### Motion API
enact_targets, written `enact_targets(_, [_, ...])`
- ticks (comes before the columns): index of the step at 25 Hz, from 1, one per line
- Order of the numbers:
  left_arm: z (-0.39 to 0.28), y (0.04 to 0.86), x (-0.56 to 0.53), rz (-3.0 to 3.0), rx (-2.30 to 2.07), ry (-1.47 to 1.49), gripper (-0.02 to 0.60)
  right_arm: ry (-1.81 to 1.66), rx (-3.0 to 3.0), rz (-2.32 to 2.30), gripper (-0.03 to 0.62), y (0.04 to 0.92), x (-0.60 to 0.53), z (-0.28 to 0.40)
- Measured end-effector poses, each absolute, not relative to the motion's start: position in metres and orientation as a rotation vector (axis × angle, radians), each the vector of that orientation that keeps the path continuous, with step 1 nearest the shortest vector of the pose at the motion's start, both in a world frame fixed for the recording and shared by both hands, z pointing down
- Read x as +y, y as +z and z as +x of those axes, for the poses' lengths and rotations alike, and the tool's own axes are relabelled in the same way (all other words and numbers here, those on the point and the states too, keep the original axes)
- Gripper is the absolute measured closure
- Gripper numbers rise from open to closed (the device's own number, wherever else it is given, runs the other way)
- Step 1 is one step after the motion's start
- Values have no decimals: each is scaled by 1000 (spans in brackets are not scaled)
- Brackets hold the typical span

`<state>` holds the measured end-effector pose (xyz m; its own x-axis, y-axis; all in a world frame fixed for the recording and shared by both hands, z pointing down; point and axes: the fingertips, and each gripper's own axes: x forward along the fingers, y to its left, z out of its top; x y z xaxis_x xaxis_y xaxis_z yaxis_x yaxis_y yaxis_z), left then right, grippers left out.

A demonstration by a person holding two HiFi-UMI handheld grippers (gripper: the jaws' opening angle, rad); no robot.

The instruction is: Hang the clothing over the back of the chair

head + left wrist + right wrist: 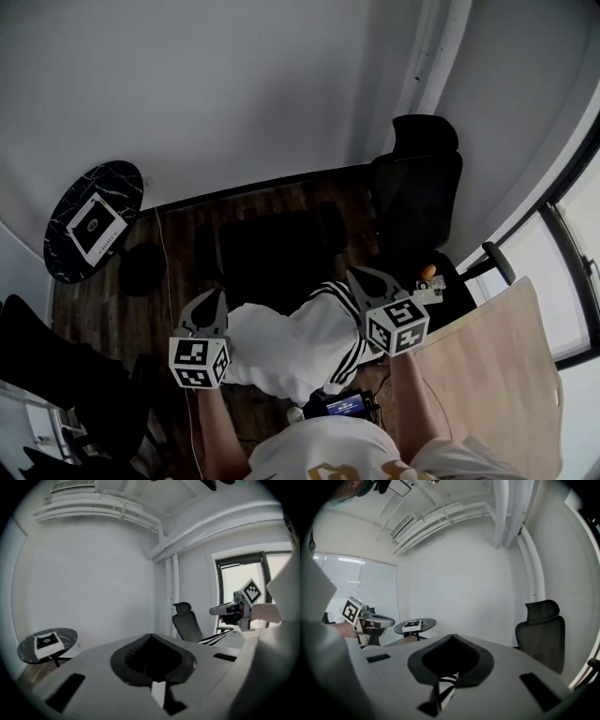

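The clothing (291, 347), a white garment with black stripes, hangs in the air between my two grippers. My left gripper (217, 292) is shut on its left end; a white sliver of cloth (158, 693) shows under the closed jaws. My right gripper (356, 274) is shut on the striped right end, and striped fabric (445, 691) shows under its jaws. Both grippers point nearly level. The black office chair (417, 192) stands ahead and to the right of the right gripper, by the wall, its high back and headrest (543, 632) upright, with nothing on it.
A round black marble table (122, 183) with a white box (94, 225) stands at the far left. A dark mat (272, 248) lies on the wooden floor ahead. A light wooden tabletop (487, 366) is at my right, beside the window (567, 234). Dark furniture (47, 366) sits lower left.
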<state>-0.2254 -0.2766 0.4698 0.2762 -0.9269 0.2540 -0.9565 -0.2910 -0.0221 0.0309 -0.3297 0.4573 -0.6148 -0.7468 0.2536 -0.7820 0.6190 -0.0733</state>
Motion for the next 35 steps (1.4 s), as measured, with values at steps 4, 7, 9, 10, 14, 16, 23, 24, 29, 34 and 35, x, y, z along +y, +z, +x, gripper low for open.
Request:
enact_targets(4, [-191, 459, -255, 2498, -1549, 83, 561, 200, -2643, 1264, 582, 452, -305, 21])
enact_targets(7, [-189, 464, -243, 2472, -1602, 120, 561, 135, -2671, 1263, 582, 449, -281, 12])
enact_targets(9, [-191, 467, -235, 2449, -1654, 136, 561, 151, -2698, 1272, 582, 449, -265, 8])
enact_targets(10, [-191, 468, -231, 2446, -1670, 133, 561, 170, -2706, 1276, 582, 450, -258, 6])
enact_targets(14, [-187, 466, -216, 2445, -1660, 37, 561, 207, -2727, 1296, 582, 454, -238, 3])
enact_targets(16, [-182, 466, -209, 2446, -1644, 3, 561, 190, -2717, 1315, 582, 456, -232, 1])
enact_targets(23, [-176, 476, -196, 2470, -1671, 151, 561, 171, -2707, 1201, 582, 465, -212, -19])
enact_targets(24, [-177, 477, -195, 2465, -1682, 166, 561, 156, -2695, 1201, 582, 465, -211, -20])
enact_targets(29, [-176, 484, -190, 2450, -1681, 160, 561, 130, -2654, 1249, 582, 466, -213, -18])
enact_targets(34, [-174, 484, -187, 2456, -1684, 167, 561, 122, -2649, 1225, 583, 466, -210, -19])
enact_targets(35, [-175, 484, -187, 2456, -1688, 169, 561, 119, -2649, 1218, 583, 467, -209, -20])
